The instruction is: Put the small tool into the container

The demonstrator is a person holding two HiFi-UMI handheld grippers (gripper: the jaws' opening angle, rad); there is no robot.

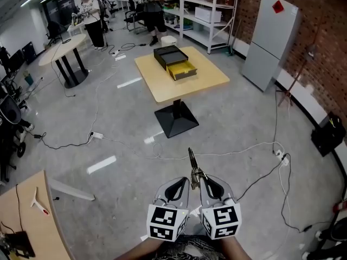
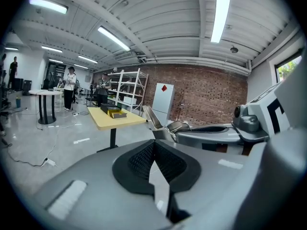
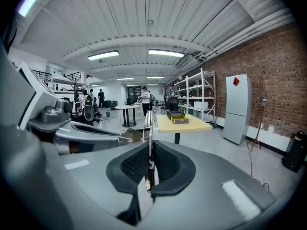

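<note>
- Head view: the two grippers sit low and close together, just in front of the person. The right gripper (image 1: 203, 181) pinches the small tool (image 1: 192, 166), a slim metal piece that pokes forward past the jaw tips.
- Right gripper view: the pads are clamped on the tool's (image 3: 149, 128) lower part and it shows edge-on, standing nearly upright. To my eye that is a carrying hold — firm at the base, with the long end free to go in first.
- Left gripper view: the left gripper (image 2: 154, 150) has its jaws pressed together with nothing between them. It rides just beside the right one and looks to be along for the walk, not working.
- The container (image 1: 174, 61) is a black box with a yellow tray part jutting out on its near side. It sits on the square wooden table (image 1: 206, 83), well across the open floor from the grippers.
- So the tool is in hand and the carry is what remains. From where I stand, the drop itself cannot start until the person closes that gap.
- Cables (image 1: 255, 148) trail over the concrete between here and the table — worth minding underfoot, I'd guess.
- People (image 1: 92, 15) stand at the far end by another table, clear of the route.
</note>
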